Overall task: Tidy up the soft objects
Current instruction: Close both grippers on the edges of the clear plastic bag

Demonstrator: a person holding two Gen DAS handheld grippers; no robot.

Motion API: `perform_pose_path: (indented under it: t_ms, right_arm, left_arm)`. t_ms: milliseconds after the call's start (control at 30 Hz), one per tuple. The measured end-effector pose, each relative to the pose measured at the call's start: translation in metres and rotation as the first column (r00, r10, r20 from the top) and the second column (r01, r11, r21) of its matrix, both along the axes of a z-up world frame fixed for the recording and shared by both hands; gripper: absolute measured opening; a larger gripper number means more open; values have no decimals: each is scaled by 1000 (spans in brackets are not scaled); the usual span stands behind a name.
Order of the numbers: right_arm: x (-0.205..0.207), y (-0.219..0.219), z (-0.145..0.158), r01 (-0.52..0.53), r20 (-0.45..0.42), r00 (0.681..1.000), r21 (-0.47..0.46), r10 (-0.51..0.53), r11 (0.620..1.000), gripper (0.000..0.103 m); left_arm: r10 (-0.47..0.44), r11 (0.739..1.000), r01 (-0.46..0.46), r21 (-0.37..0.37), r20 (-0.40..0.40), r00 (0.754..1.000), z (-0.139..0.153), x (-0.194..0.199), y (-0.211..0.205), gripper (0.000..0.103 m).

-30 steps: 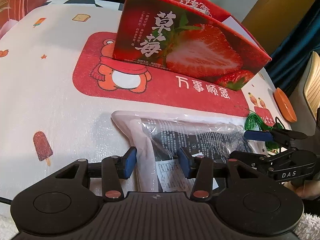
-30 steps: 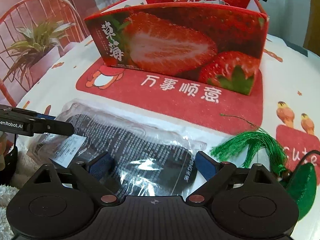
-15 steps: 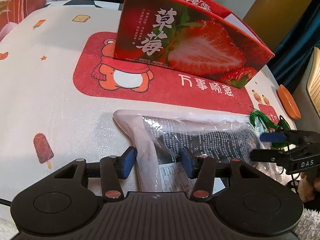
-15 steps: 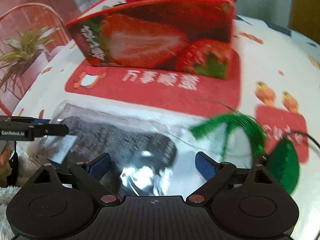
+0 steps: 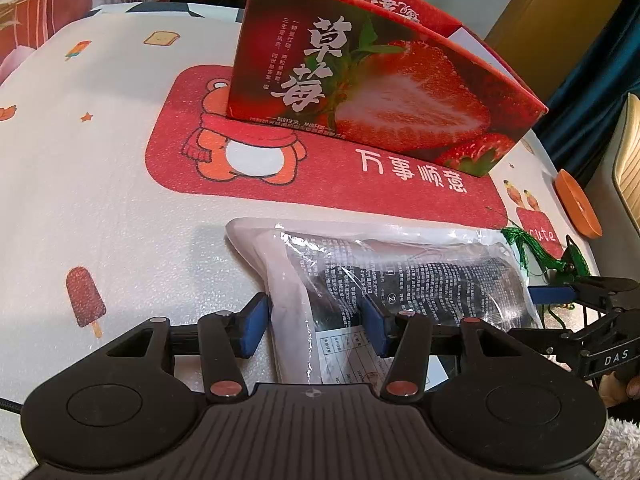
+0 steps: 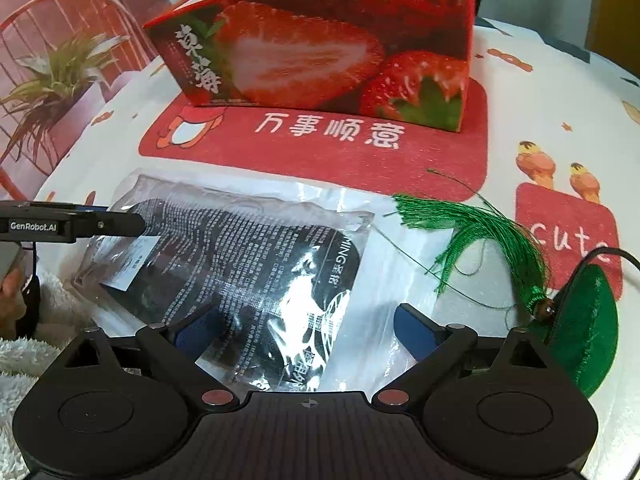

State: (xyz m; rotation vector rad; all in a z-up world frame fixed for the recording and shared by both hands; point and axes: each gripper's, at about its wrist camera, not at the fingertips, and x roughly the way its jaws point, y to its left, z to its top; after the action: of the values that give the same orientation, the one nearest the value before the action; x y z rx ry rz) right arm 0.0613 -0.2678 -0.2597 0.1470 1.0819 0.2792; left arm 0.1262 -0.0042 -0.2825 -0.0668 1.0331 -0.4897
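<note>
Both claws stood open astride the packet point(image 5: 400, 276): left claw point(image 5: 316, 328) narrowly, right claw point(image 6: 308, 328) widely, probably to lift it toward the box point(image 5: 384, 92) at twelve o'clock.

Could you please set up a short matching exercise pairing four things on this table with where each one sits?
Things:
1. strawberry box
2. plastic bag
3. green tassel
4. orange dish

Places:
A. at the table's far right edge, seen in the left wrist view
B. lying flat, with both open grippers at its ends
C. standing on the red mat behind the bag
D. just right of the bag, tied to a green pouch

Pairs: 1-C, 2-B, 3-D, 4-A
</note>
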Motion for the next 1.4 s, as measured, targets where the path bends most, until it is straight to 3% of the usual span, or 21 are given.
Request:
perform_pose_path:
  t_ms: [333, 633, 833, 1200, 1400]
  right_arm:
    - [18, 17, -1, -62, 51, 997, -23, 63, 998, 93]
    - [53, 28, -4, -81, 102, 991, -32, 84, 996, 93]
    - [59, 25, -8, -68, 136, 988, -1, 68, 998, 96]
    - [52, -25, -11, 86, 151, 984, 82, -98, 993, 96]
    - [52, -46, -13, 149, 167, 973, 59, -157, 987, 94]
  left_arm:
    - [24, 1000, -24, -7, 7, 1000, 1, 8, 7, 48]
    - [30, 998, -32, 52, 30, 999, 6, 50, 6, 49]
    - [41, 998, -44, 52, 64, 997, 3, 71, 3, 52]
    - [51, 997, -56, 44, 96, 994, 0, 61, 6, 54]
    - [50, 997, -54, 46, 89, 995, 1, 63, 6, 54]
